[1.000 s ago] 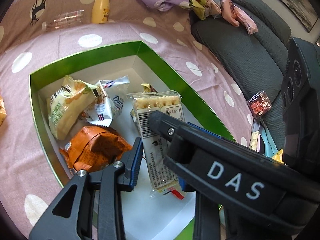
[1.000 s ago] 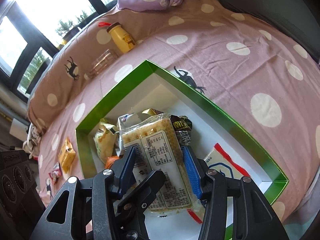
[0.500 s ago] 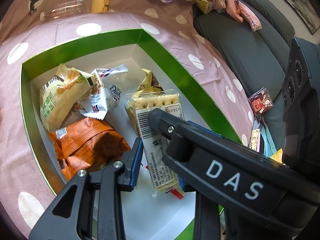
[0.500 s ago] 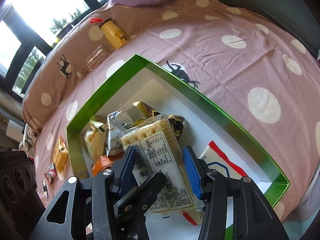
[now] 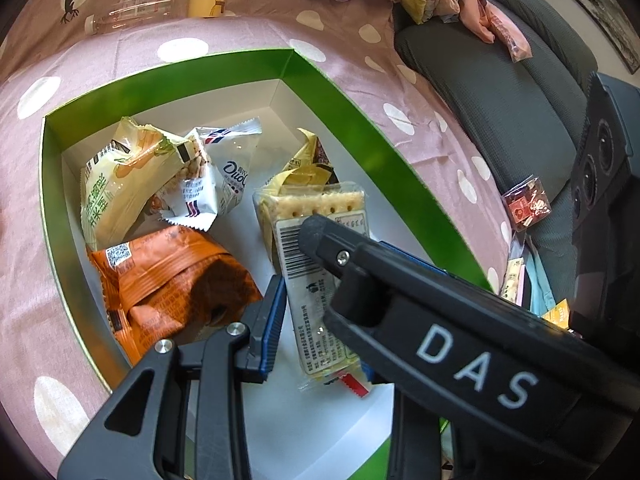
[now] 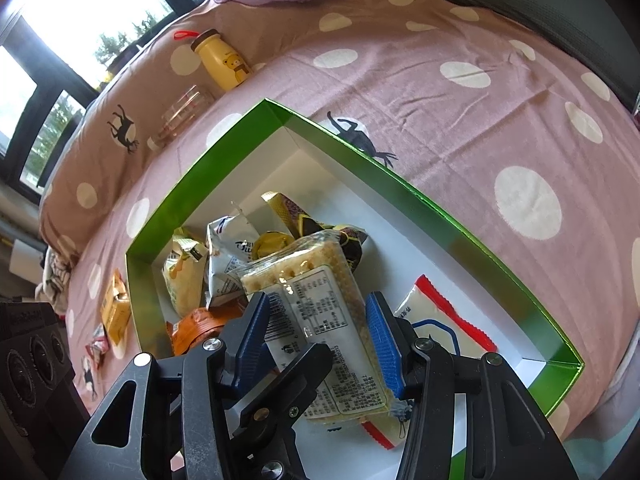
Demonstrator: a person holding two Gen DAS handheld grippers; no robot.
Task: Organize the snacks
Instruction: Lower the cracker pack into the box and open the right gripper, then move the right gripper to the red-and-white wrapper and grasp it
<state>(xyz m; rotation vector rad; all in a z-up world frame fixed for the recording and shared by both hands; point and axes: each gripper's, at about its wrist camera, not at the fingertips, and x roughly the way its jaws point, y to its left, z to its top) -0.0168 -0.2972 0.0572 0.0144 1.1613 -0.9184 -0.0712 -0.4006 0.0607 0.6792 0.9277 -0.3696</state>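
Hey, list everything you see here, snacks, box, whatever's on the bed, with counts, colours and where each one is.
box: one, green outside, white inside, on the bedspread
bedspread: one, pink with white dots, under everything
cracker pack: one, clear with white label, over the box
orange packet: one, in the box
yellow-green packet: one, in the box
white packet: one, in the box
red-edged packet: one, white, in the box
yellow bottle: one, beyond the box
clear bottle: one, lying by the yellow bottle
sofa: one, grey, beside the bedspread
right gripper: black, blue pads, gripping the cracker pack
left gripper: black, blue pads, at the same pack
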